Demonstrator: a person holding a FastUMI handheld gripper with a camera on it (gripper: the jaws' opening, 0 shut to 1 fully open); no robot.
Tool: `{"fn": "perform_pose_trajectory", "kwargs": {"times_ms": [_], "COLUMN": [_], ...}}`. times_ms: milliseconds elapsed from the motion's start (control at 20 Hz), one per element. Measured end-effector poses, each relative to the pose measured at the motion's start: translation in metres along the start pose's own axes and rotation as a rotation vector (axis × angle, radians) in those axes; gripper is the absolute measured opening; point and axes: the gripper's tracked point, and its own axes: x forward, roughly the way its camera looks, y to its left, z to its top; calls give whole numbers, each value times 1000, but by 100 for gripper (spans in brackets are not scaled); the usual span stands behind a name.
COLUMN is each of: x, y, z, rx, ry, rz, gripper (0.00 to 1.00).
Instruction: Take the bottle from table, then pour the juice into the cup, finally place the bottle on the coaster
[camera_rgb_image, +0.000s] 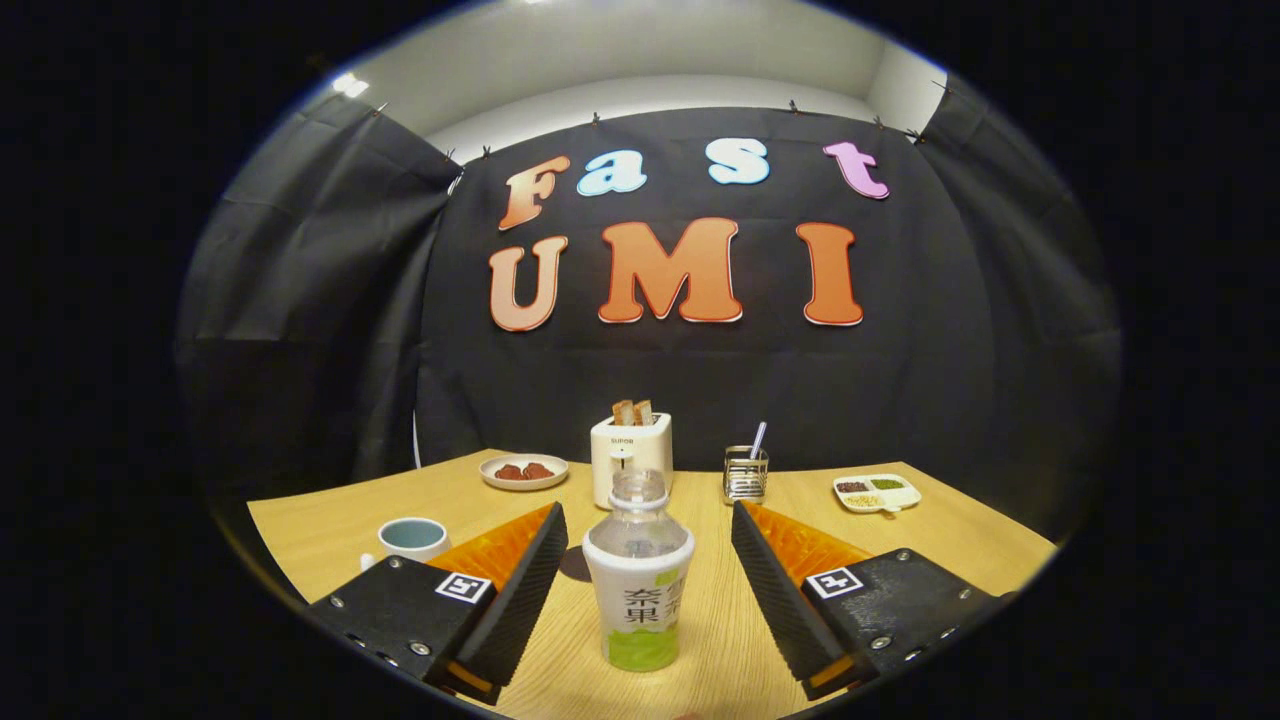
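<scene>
While your gripper (640, 590) sits low over the light wooden table (940, 545), its two fingers stand spread wide, released, with one clear plastic bottle (639, 575) upright between them and touching neither. Your bottle occupies the lower centre of the frame. It has a clear cap, a white wrap label with a green band at the foot, and large dark characters printed on the front; you can see the print, but these notes leave it unread.

Counts, as they lie:
- One pale blue-grey ceramic cup (412, 537), lower left of the frame, just beyond the left finger (520, 590), white handle toward you.
- One dark round coaster (576, 565), a sliver of it showing between the bottle and the left finger, flat on the table.
- One white toaster (631, 458), centre of the frame, directly behind the bottle, with two slices of toast (633, 412) standing in its slots. A small grey brand word sits on its front, too small to make out with certainty.
- One round white plate (523, 471), left of the toaster, carrying two reddish-brown pieces.
- One wire-and-metal holder (745, 474), right of the toaster, with one pale straw-like stick leaning out.
- One white divided dish (878, 492), right of centre, with small portions of dark, green and pale fillings in separate compartments.

Each finger mount carries one square black-and-white marker (464, 587).
</scene>
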Motion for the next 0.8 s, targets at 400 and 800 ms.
{"fn": "perform_pose_trajectory", "kwargs": {"times_ms": [400,800], "x": [24,39], "y": [10,4], "z": [-63,-77], "rx": [48,57], "ry": [145,190], "rz": [3,-75], "gripper": [95,60]}}
